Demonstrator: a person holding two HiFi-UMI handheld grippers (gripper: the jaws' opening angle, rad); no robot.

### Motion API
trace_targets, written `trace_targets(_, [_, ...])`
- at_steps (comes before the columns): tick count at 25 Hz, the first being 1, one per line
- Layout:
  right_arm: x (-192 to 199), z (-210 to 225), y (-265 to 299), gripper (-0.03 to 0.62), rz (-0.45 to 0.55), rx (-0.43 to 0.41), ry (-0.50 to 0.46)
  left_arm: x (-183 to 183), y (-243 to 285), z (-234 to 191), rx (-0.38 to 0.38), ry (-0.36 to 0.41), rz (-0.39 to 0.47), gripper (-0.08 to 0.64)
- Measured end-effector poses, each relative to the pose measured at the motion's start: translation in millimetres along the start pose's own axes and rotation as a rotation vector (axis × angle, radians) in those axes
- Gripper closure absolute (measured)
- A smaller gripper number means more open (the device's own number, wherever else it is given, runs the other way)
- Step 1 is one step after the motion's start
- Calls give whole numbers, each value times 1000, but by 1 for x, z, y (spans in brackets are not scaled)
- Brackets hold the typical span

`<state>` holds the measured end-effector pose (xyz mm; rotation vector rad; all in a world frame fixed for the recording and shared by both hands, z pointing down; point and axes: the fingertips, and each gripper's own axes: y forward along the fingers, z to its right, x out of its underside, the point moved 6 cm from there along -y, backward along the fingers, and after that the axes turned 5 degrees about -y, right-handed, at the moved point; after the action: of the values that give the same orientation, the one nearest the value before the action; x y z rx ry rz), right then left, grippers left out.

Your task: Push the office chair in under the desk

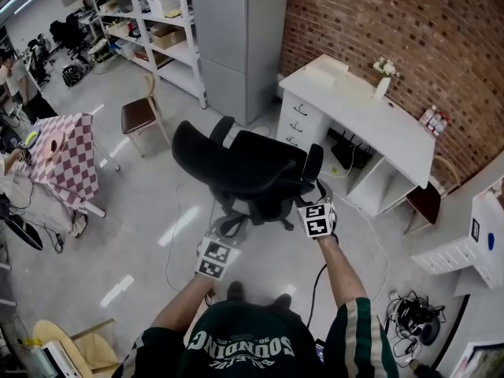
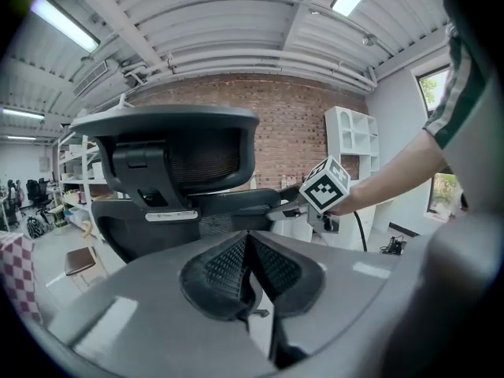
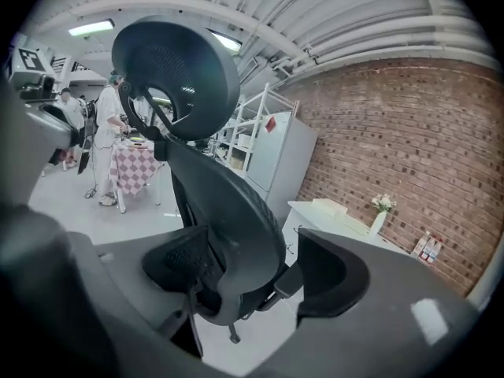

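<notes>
The black office chair (image 1: 244,172) stands on the floor in front of me, its back towards me and turned at an angle to the white desk (image 1: 370,109) by the brick wall. My right gripper (image 1: 309,195) is at the right edge of the backrest. In the right gripper view it (image 3: 260,270) is open, with the backrest's edge (image 3: 236,227) between the wide jaws. My left gripper (image 1: 227,235) is low behind the chair. In the left gripper view it (image 2: 248,270) is shut on nothing, facing the chair back (image 2: 181,172).
The desk's knee space (image 1: 378,187) opens to the right of its drawers (image 1: 299,124). A grey cabinet (image 1: 240,38), shelves (image 1: 150,22) and a wooden chair (image 1: 142,113) stand behind. A checked table (image 1: 67,160) is at the left; cables (image 1: 413,313) lie at the right.
</notes>
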<state>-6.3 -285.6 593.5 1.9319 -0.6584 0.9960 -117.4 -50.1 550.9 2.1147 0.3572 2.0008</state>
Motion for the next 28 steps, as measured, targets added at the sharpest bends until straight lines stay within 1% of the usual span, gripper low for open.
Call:
trace_targets(3, [-2, -1, 10, 253, 4, -20, 17, 7, -7, -9, -20, -14, -12, 549])
trace_targets(7, [1, 3, 18, 262, 8, -25, 49, 15, -15, -19, -44, -36, -18, 549])
trace_targets(9, [1, 2, 22, 268, 12, -31, 45, 18, -19, -26, -55, -46, -19, 549])
trace_targets(11, [-1, 1, 24, 305, 3, -34, 36, 21, -24, -32, -64, -55, -20, 549])
trace_targets(15, [-1, 0, 22, 324, -37, -51, -1, 23, -28, -39, -77, -64, -20, 549])
trace_targets(28, [4, 3, 18, 341, -58, -56, -31, 23, -30, -57, -102, -47, -23, 549])
